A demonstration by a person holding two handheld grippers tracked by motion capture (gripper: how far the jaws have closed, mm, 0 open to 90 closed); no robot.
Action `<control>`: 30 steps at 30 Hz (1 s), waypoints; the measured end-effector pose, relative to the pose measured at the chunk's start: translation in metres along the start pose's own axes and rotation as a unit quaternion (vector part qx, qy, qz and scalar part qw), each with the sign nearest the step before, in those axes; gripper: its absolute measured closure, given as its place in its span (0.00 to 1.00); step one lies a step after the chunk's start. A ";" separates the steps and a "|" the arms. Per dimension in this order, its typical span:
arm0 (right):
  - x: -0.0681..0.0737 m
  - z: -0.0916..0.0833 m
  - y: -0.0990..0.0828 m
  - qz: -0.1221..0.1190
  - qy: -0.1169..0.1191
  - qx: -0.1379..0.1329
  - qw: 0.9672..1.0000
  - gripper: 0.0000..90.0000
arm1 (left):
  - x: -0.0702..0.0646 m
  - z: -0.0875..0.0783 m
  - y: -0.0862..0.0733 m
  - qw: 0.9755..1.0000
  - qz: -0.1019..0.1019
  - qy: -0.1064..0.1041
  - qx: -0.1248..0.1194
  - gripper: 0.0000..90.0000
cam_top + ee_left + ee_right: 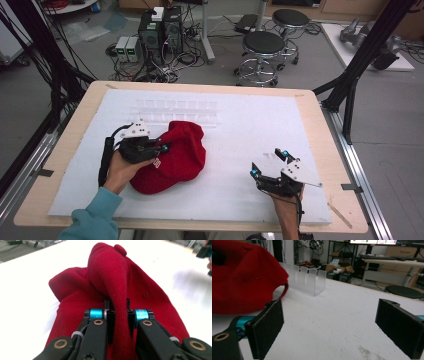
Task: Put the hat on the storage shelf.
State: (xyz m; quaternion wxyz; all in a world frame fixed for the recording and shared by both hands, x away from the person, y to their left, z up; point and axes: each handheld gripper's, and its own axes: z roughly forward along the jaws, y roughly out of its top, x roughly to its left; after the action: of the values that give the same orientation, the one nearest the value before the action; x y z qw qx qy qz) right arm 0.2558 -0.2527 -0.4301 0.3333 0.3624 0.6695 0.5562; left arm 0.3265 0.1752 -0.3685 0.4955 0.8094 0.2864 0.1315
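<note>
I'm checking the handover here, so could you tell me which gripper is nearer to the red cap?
Left. The left gripper is shut on a fold of the red cap. The right gripper stands open on the white board, well off to the cap's right, touching nothing.

One camera is fixed high above the person's side of the table (65,150), looking forward and down across the white board to the stools and computers on the floor beyond. A second rides on the left gripper (119,315), low and very close to the red cap (112,277), looking along its jaws across the cap toward the far side of the board. A third rides on the right gripper (329,325), near the board's surface, facing level past its two wide-apart jaws toward the clear plastic rack (307,277) and the room's desks. All three views share the red cap and the white board.
</note>
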 end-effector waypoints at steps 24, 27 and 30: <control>0.076 0.024 0.041 -0.004 0.126 -0.016 0.992 0.08 | -0.004 0.005 0.037 0.996 -0.015 0.000 -0.090 0.96; 0.083 0.026 0.041 -0.005 0.137 -0.013 0.990 0.08 | -0.004 0.007 0.039 0.995 -0.020 0.002 -0.095 0.96; 0.089 0.029 0.040 -0.010 0.141 -0.006 0.990 0.08 | -0.004 0.009 0.041 0.995 -0.024 0.002 -0.099 0.95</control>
State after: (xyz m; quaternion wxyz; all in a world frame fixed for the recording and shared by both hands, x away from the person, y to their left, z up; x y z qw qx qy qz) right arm 0.2389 -0.1571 -0.3992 0.2432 0.2720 0.7101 0.6022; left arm 0.3417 0.1525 -0.3364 0.5759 0.7489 0.2922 0.1485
